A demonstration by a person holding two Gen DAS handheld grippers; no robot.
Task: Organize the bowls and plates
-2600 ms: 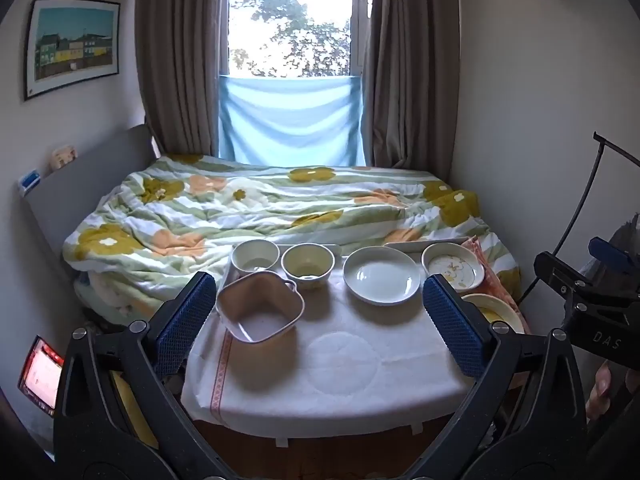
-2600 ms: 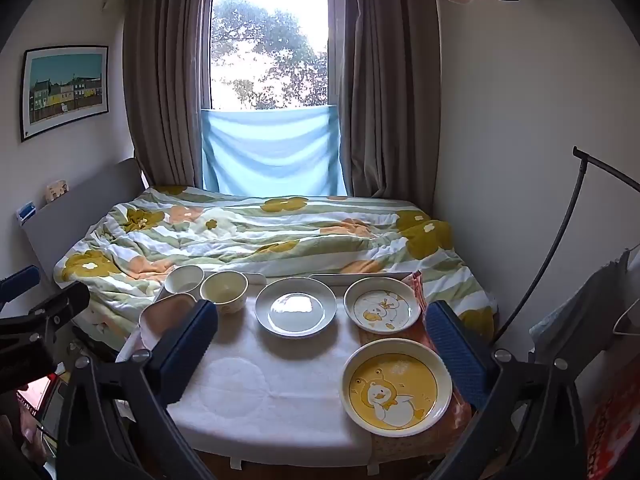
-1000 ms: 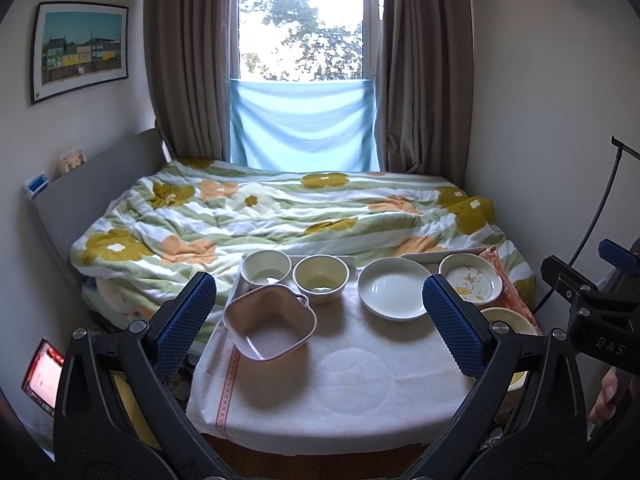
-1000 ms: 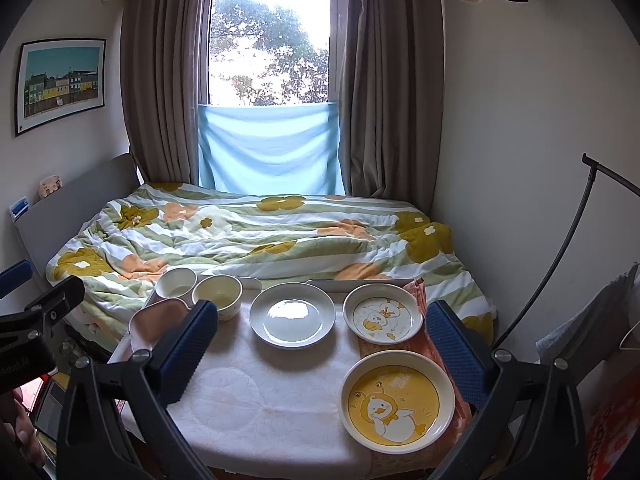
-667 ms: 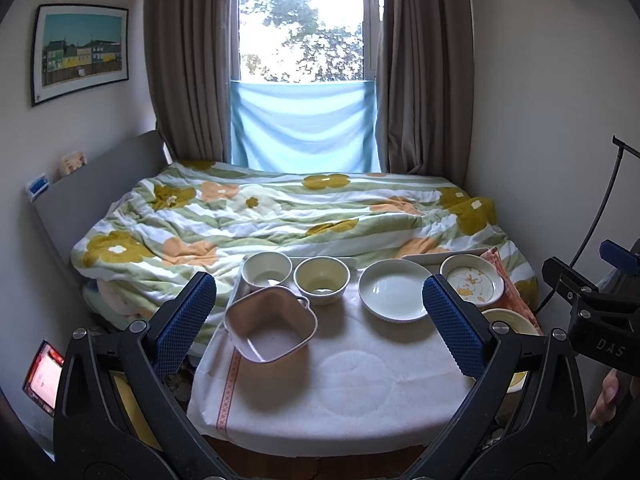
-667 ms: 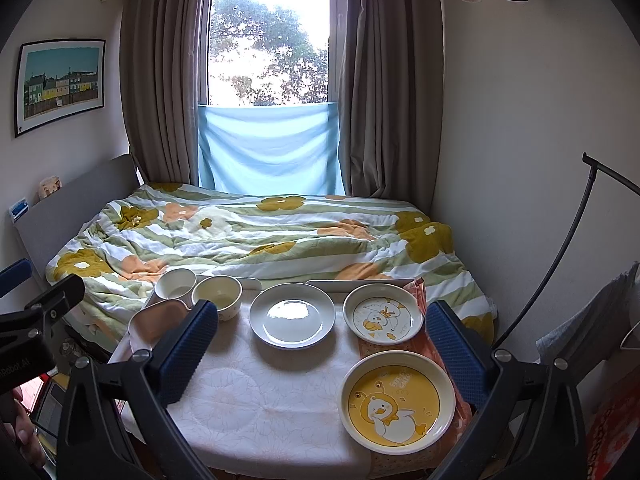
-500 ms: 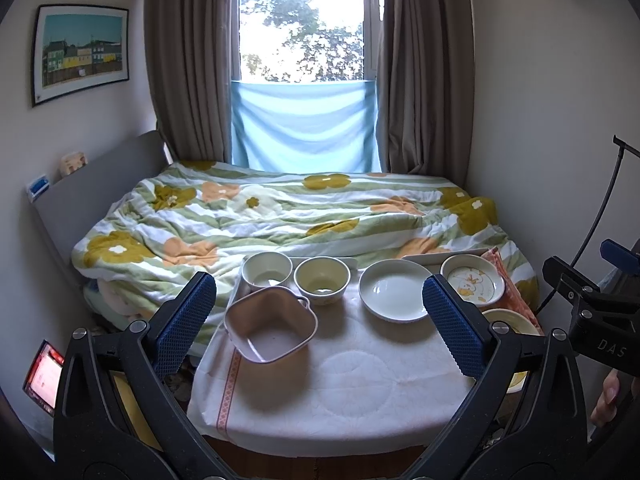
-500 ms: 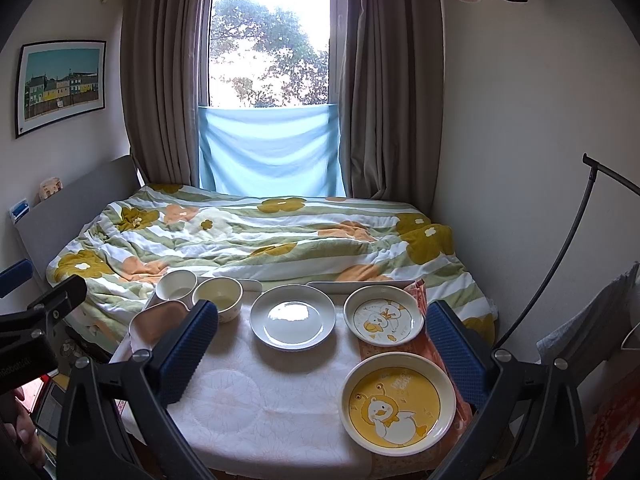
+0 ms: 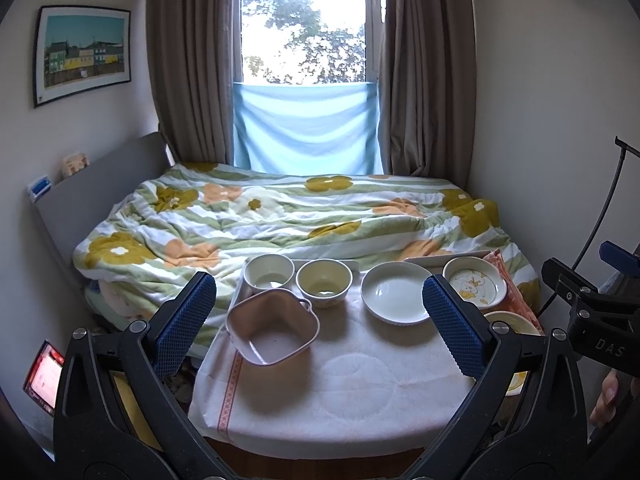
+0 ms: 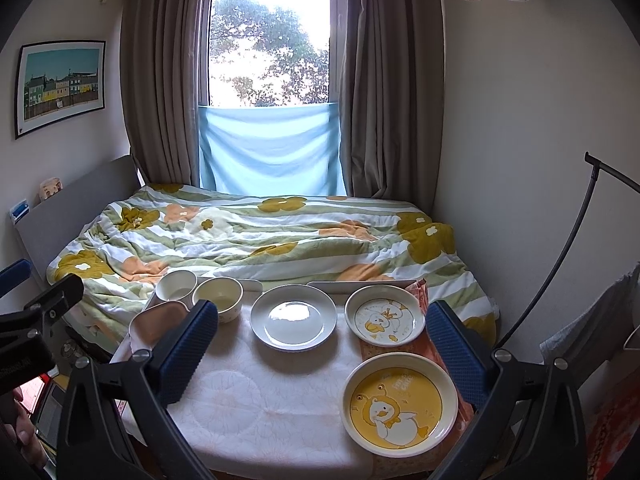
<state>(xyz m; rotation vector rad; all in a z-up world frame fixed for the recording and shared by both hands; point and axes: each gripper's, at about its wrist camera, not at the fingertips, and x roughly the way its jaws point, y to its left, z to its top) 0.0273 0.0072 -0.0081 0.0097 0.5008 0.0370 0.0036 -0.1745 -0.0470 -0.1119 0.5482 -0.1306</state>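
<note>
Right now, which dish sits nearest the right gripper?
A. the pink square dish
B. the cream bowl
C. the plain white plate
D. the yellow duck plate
D: the yellow duck plate lies at the table's near right corner, just ahead of the open right gripper, with the other dishes farther back or left.

Blown-out window [image 9: 306, 24] backlight, dim fisheye-warped edges

Both wrist cameras sit above the counter's [image 9: 360, 392] near edge, facing the window [image 10: 270, 44]; the left sits further left; both share the white plate [image 9: 396, 294].
</note>
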